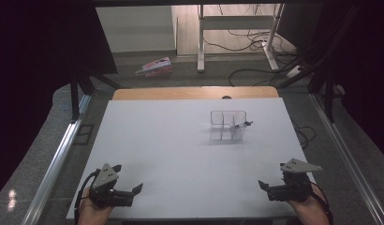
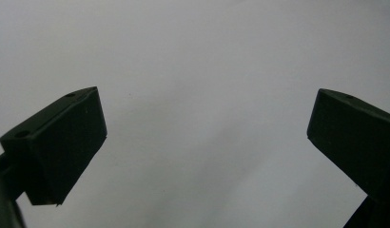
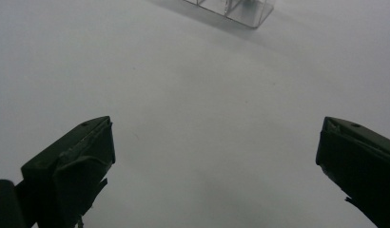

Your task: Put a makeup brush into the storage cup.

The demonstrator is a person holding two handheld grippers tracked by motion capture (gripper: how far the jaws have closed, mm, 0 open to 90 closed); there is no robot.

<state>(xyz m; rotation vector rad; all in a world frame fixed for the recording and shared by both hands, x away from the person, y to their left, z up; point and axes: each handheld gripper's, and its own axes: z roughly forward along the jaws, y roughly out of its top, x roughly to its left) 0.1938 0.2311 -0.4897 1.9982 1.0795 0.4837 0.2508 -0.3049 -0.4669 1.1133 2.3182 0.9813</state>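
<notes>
A clear plastic organizer (image 1: 227, 125) with several compartments stands on the white table (image 1: 171, 154), right of centre and toward the back. A small dark item (image 1: 247, 123) sits at its right edge. My left gripper (image 1: 128, 178) rests at the near left corner, held by a hand, jaws wide open and empty. My right gripper (image 1: 273, 177) is at the near right corner, also open and empty. In the left gripper view the gripper (image 2: 207, 118) faces bare white table. In the right gripper view the gripper (image 3: 214, 142) points toward the organizer (image 3: 231, 8), far ahead at the top edge.
A wooden strip (image 1: 195, 92) borders the table's far edge. Metal rails (image 1: 54, 164) run along both sides. On the floor beyond lie a colourful box (image 1: 155, 67), white desk legs (image 1: 200, 42) and cables (image 1: 246, 72).
</notes>
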